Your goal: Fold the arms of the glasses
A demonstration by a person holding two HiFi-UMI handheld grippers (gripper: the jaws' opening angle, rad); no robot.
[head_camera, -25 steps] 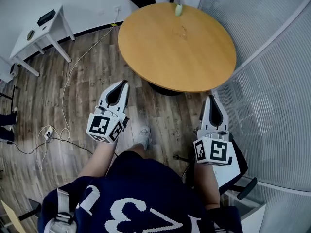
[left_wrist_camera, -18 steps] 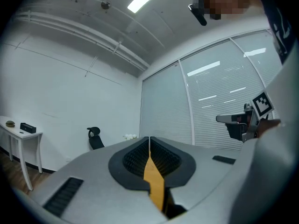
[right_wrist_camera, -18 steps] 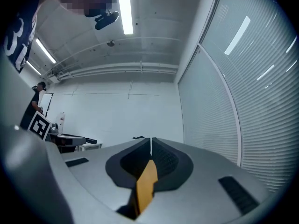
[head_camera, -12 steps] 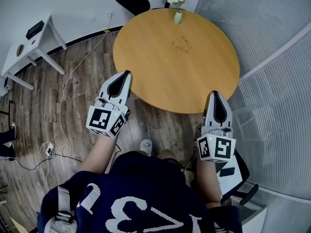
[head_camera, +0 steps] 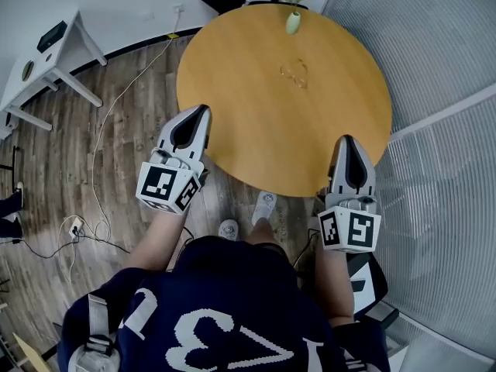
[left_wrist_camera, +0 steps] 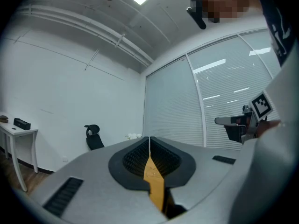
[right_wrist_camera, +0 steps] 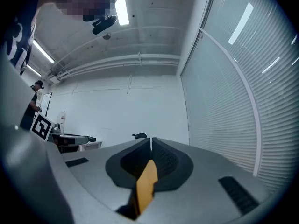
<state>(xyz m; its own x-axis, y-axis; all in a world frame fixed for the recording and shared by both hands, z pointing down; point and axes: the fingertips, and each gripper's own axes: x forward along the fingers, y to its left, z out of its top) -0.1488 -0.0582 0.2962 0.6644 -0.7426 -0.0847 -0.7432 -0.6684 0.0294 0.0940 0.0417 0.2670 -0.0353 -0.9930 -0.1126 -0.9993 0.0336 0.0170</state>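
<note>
Round worktop (head_camera: 232,76) ahead; glasses (head_camera: 295,72) look light, fragile, so pinch one thin arm gently. Left gripper (head_camera: 199,113) and right gripper (head_camera: 346,142) clenched, empty.

The round wooden table (head_camera: 283,84) is seen steeply from above in the head view. Both gripper views are pointed level across it from its near edge; the black chair (left_wrist_camera: 93,136) is shared.

Our left gripper (left_wrist_camera: 149,143) has its jaws pressed together, nothing between them. We see a strip of orange bench (left_wrist_camera: 154,181) below and a black chair (left_wrist_camera: 94,137) by the white wall.
</note>
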